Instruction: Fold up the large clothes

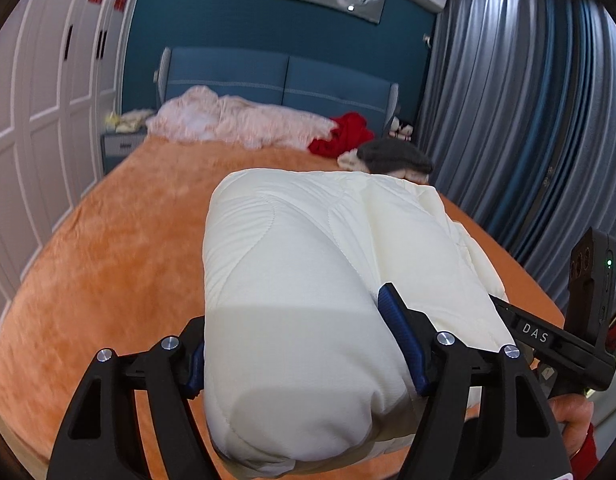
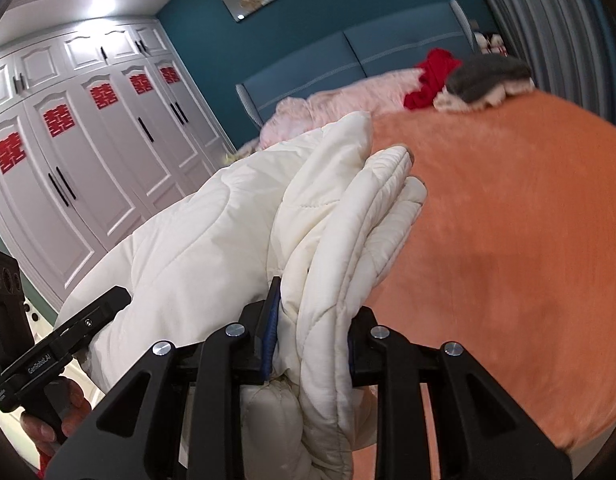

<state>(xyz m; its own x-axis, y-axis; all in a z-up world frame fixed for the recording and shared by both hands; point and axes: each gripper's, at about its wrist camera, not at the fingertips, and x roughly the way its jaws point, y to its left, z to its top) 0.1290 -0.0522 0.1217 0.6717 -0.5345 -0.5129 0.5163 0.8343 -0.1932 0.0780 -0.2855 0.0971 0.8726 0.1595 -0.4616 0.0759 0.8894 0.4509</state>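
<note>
A: What was seen along the left side?

B: White wardrobe doors [image 2: 80,168] with red paper cut-outs [image 2: 59,120] were seen there, next to a teal wall. An orange bed cover [image 1: 100,280] was spread across the bed.

A: And the left hand-held gripper [image 1: 304,344]?

B: It was clamped on a thick folded bulk of the cream quilted garment [image 1: 308,280], whose padding was squeezed between the blue pads [image 1: 399,332]. The garment was held up over the bed cover.

A: And further right?

B: The right hand-held gripper [image 2: 309,340] was clenched on a narrower bunch of layered edges of the same garment [image 2: 212,248]. A hand [image 2: 48,420] was seen on the other tool's handle.

A: What was noted near the headboard [image 1: 292,88]?

B: A pink blanket [image 1: 236,120], a red cloth [image 1: 343,134] and a grey item [image 1: 395,156] were noted, with blue curtains [image 1: 527,120] at the far right.
</note>
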